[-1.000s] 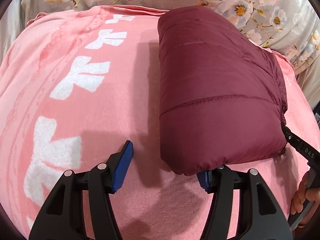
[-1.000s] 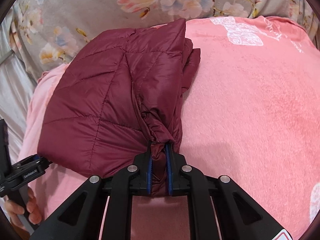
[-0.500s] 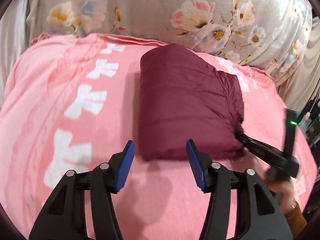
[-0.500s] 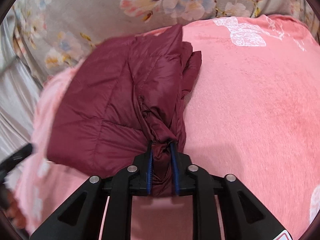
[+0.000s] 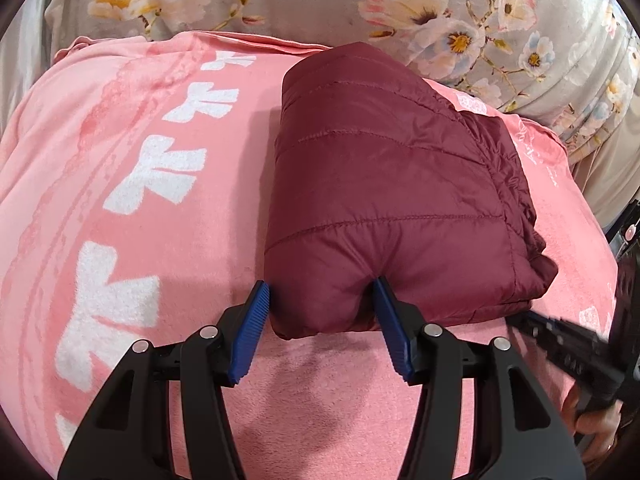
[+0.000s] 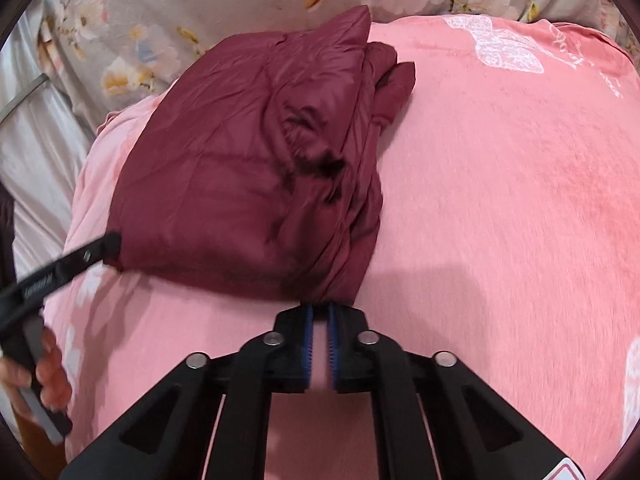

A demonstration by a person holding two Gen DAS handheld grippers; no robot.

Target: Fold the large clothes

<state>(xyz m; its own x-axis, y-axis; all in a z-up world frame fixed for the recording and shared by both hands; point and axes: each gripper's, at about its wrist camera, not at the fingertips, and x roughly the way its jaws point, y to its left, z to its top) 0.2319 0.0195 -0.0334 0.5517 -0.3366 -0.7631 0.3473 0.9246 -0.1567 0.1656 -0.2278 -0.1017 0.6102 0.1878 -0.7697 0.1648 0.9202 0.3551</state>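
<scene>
A maroon quilted puffer jacket (image 5: 384, 200) lies folded into a compact bundle on a pink blanket (image 5: 152, 240). It also shows in the right wrist view (image 6: 248, 184). My left gripper (image 5: 320, 300) is open, its blue pads on either side of the bundle's near left corner. My right gripper (image 6: 320, 312) has its jaws nearly closed just behind the bundle's near right corner; pink blanket shows between the pads, and no cloth is held. The left gripper's finger (image 6: 80, 256) touches the bundle's left corner in the right wrist view.
The pink blanket with white bow prints (image 5: 152, 168) covers the bed. A grey floral sheet (image 5: 460, 20) lies behind it. The right gripper and the hand holding it (image 5: 580, 360) are at the lower right of the left wrist view. A silvery surface (image 6: 32, 152) lies left.
The right gripper let go of the jacket's bunched edge and pulled back a little. The left gripper moved forward, so its open pads now straddle the bundle's near corner.
</scene>
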